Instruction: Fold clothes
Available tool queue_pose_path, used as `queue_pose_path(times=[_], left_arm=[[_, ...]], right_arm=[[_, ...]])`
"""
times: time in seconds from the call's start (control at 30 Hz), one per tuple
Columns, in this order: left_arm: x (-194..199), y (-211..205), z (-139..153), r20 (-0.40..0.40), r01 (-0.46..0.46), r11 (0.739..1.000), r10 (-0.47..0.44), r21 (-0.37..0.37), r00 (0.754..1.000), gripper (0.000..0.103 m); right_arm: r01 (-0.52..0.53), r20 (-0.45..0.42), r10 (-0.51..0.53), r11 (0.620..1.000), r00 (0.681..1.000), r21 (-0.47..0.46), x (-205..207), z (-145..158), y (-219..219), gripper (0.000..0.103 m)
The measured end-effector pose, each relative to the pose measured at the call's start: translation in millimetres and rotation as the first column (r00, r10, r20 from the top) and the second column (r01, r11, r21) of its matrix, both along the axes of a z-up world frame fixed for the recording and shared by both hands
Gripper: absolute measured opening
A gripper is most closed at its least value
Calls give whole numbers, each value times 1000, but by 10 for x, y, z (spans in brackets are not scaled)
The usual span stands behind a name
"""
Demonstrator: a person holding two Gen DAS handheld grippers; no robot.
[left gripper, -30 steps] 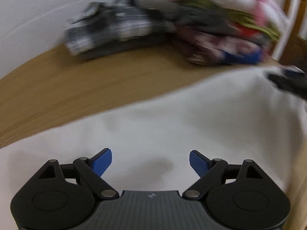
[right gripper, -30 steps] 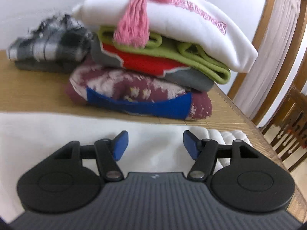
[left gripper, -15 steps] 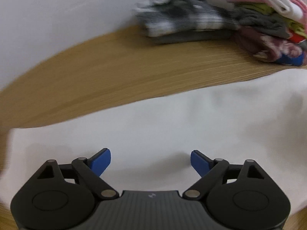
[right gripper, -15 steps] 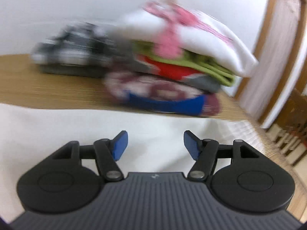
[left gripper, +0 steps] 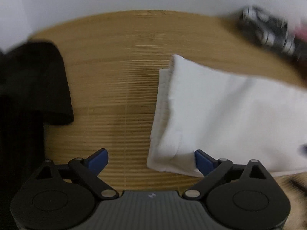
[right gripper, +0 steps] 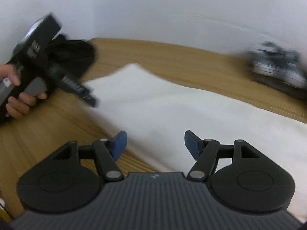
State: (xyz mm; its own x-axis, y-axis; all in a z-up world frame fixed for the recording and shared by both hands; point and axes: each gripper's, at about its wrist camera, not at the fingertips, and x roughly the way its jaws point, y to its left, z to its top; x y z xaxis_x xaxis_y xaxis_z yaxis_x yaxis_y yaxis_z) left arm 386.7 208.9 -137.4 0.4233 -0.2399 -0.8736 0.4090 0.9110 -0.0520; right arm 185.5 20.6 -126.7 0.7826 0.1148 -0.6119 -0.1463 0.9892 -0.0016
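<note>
From the left wrist view, the left claw [left gripper: 151,161] is spread wide, and its jaws have just been opening more. The end of the white garment [left gripper: 220,115] lies flat on the wooden table [left gripper: 115,88], and its near corner sits between the blue fingertips [left gripper: 204,161]. The pads do not squeeze it. A black garment [left gripper: 36,80] lies well apart on the left, and a blurred checked pile [left gripper: 272,32] sits far back on the right. I think the step is to catch this end of the cloth. To do it well, the claw should slow down, go low, and bite both layers at the corner.

From the right wrist view, the right claw [right gripper: 155,143] is spread too, with nothing pinched. It hangs over the near edge of the white garment [right gripper: 163,103]. A hand [right gripper: 19,94] holds the left claw by the far end of the cloth. The picture is blurry, so this claw should steady first. Then it should grab the matching corner, so the fold comes out straight.
</note>
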Motion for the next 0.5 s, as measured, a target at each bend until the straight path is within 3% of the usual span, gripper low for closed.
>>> queue_pose_path(times=[0.1, 0.23, 0.5], left_arm=[[-19, 98, 149, 26, 72, 997, -71, -17, 997, 96], [-20, 245, 349, 123, 133, 990, -137, 42, 983, 94], [81, 642, 306, 129, 90, 995, -96, 51, 987, 94]], right_arm=[[-89, -10, 88, 993, 996, -72, 248, -42, 385, 69], [-128, -43, 123, 982, 992, -139, 515, -172, 696, 69], [-129, -70, 114, 955, 991, -269, 832, -344, 1244, 69]])
